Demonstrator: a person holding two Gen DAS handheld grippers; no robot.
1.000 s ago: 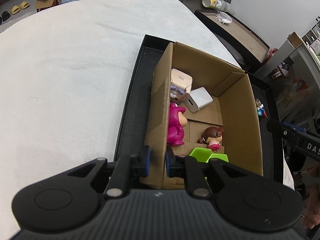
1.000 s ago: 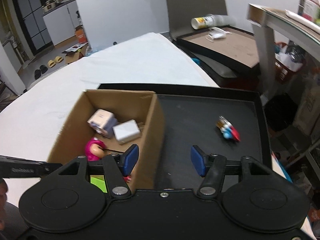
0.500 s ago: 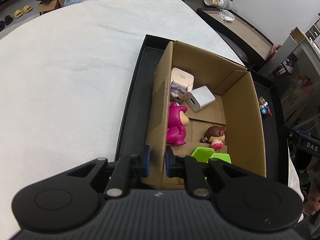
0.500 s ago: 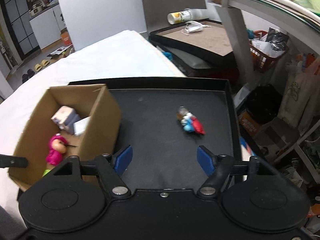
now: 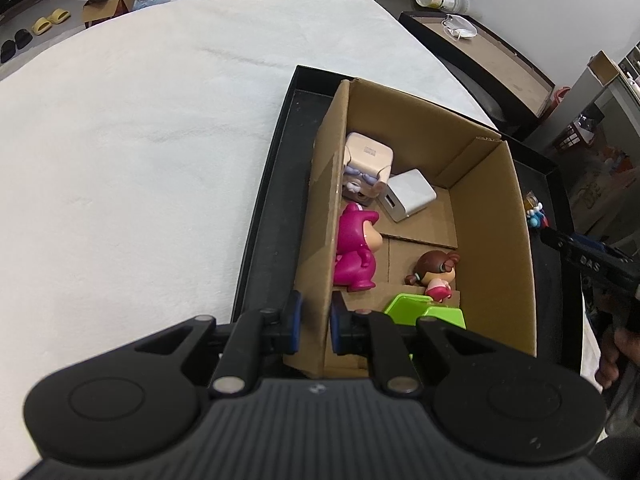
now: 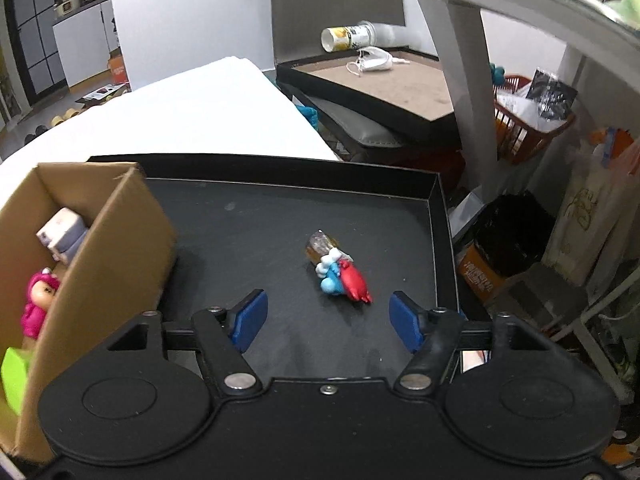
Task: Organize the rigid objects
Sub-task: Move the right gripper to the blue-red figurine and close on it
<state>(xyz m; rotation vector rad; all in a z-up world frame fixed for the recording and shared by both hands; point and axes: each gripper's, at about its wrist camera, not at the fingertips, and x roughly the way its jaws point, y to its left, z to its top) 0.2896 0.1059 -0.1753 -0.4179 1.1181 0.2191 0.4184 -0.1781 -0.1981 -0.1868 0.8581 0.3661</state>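
My left gripper (image 5: pixel 316 320) is shut on the near left wall of an open cardboard box (image 5: pixel 492 248). Inside the box are a pink figure (image 5: pixel 356 248), a brown-haired doll (image 5: pixel 434 272), a green piece (image 5: pixel 424 312), a white charger (image 5: pixel 410 200) and a beige cube (image 5: pixel 368 156). A small blue and red figure (image 6: pixel 340 272) lies on its side on the black tray (image 6: pixel 260 168), right of the box. My right gripper (image 6: pixel 328 320) hovers just short of it, its jaws closing with nothing between them.
The tray sits on a white padded surface (image 5: pixel 140 140). Beyond its far edge is a second flat tray (image 6: pixel 380 92) with a tipped can and a mask. A red basket (image 6: pixel 528 128) and bags crowd the floor at the right.
My right gripper has swung right, away from the box, and down toward the blue and red figure, its jaws wider than a second ago. The left gripper has stayed clamped on the box wall.
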